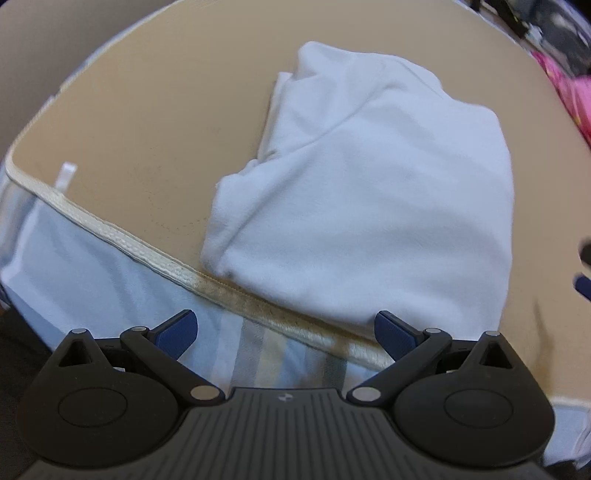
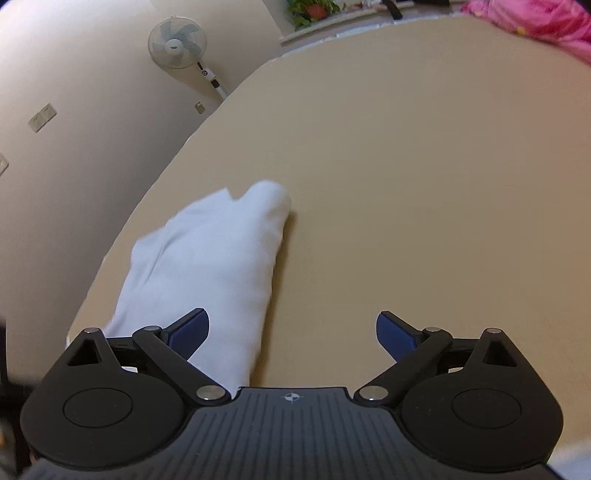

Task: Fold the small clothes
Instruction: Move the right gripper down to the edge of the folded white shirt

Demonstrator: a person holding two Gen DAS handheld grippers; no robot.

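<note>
White cloth, a small folded garment (image 1: pixel 369 184), lies bundled on my tan mat (image 1: pixel 147 129), its near corner close to the mat's cream piped edge (image 1: pixel 147 254). My left tongs (image 1: pixel 286 332) hang spread and empty over that edge. My right tongs (image 2: pixel 291 334) are spread wide too, gripping nothing, the garment passing under the left finger (image 2: pixel 188 334).

A tan mat (image 1: pixel 155 122) with a cream piped edge (image 1: pixel 147 254) covered the bed, over a pale striped sheet (image 1: pixel 92 280) showing at 7 o'clock. A folded white garment (image 1: pixel 369 192) lay on it, toward 3 o'clock from centre. Pink bedding (image 2: pixel 535 22) sat at the mat's 1 o'clock edge.
</note>
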